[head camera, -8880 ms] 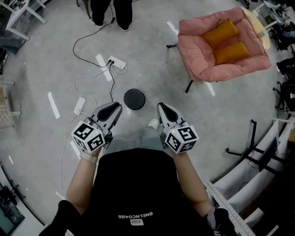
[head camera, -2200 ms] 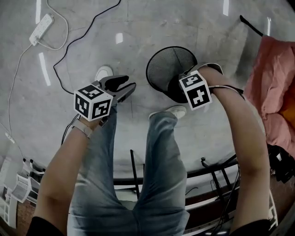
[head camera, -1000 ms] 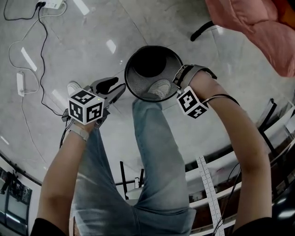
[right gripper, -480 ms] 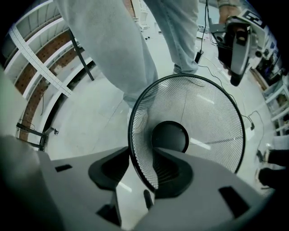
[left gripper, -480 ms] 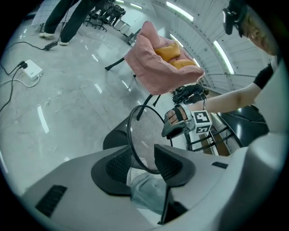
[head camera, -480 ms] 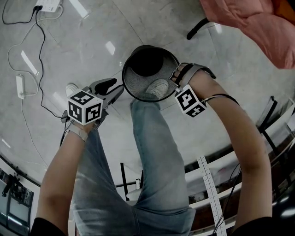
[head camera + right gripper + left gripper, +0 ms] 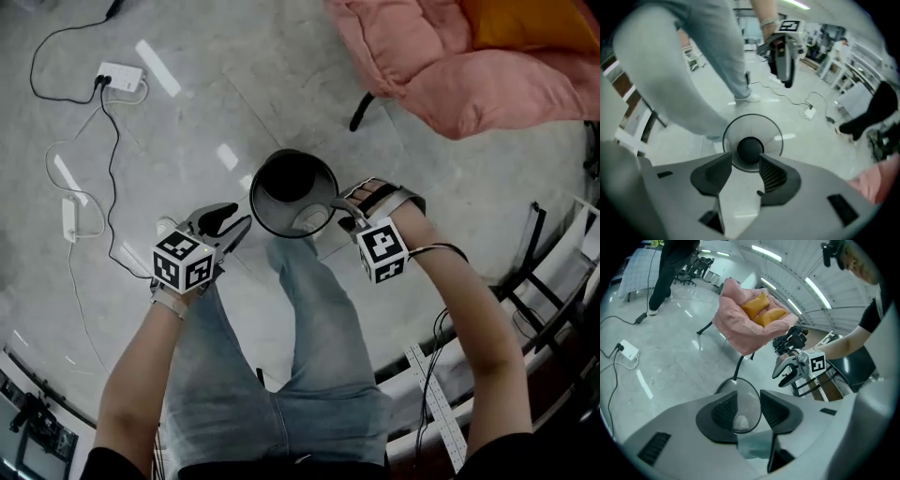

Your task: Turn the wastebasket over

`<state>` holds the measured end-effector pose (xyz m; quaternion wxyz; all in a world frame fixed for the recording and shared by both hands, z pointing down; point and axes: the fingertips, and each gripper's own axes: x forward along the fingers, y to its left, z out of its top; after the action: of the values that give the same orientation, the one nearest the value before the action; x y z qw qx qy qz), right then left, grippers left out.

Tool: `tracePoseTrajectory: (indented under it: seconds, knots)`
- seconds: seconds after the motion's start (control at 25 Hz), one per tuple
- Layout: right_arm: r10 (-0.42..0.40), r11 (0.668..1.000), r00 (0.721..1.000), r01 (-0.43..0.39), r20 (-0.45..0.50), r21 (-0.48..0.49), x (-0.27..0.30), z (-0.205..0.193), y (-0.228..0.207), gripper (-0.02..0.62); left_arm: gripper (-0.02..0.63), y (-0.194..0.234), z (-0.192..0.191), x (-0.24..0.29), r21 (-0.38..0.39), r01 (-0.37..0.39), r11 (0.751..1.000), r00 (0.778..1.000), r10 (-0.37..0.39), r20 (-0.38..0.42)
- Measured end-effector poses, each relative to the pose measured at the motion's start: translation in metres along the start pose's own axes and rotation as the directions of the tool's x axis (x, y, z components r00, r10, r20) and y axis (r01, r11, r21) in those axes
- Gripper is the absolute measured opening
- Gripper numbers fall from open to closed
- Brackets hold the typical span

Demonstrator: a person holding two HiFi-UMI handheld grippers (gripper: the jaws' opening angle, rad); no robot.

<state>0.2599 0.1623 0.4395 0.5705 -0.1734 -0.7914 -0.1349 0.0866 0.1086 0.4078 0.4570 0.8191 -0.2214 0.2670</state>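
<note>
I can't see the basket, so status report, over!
Left gripper open, empty. Right gripper just opened, nothing between fingers. Basket upright on floor, mouth up. Nothing blocking.

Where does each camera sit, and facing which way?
Head view: on the head, facing down at wastebasket; arms, legs, left gripper, right gripper show.
Left gripper view: behind its fingers, facing wastebasket, pink chair; right gripper shows.
Right gripper view: above wastebasket, looking in; its fingers, just opening, hold nothing; leg, left gripper show.
Shared: wastebasket.

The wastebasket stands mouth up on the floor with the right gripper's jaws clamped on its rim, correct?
Not clamped. On the right gripper the jaws have just been opening and stand apart, gripping nothing. The right gripper view shows the wastebasket below them, mouth up on the floor.
</note>
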Motion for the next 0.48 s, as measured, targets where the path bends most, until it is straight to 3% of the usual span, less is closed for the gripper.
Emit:
tracePoseTrajectory:
  seconds: [0.08,0.16,0.24,0.36,0.4,0.48]
  knots:
    - [-0.066,0.974,0.995,0.049,0.072,0.221,-0.036,0.014,-0.012,0.184,0.153,-0.028,0.031,-0.018,0.036,0.004,0.999,0.999,-0.005,0.045]
    - [-0.183,0.886,0.974,0.103,0.136,0.452,-0.072,0.023,-0.038,0.183,0.135,-0.052,0.071,-0.033,0.095,-0.003,0.995,0.994,-0.008,0.112]
    - [-0.336,0.742,0.923,0.138,0.186,0.656,-0.116,0.033,-0.066,0.178,0.121,-0.083,0.111,-0.049,0.146,-0.001,0.989,0.983,-0.025,0.18]
    - [-0.548,0.501,0.804,0.096,0.23,0.86,-0.193,0.061,-0.085,0.126,0.089,-0.14,0.15,-0.085,0.169,0.028,0.985,0.963,-0.072,0.26]
    - [-0.601,0.438,0.763,0.067,0.237,0.896,-0.217,0.071,-0.088,0.105,0.079,-0.159,0.159,-0.097,0.169,0.044,0.985,0.957,-0.09,0.277]
    - [-0.684,0.348,0.688,0.019,0.241,0.937,-0.26,0.091,-0.094,0.078,0.05,-0.189,0.174,-0.118,0.172,0.076,0.982,0.945,-0.127,0.301]
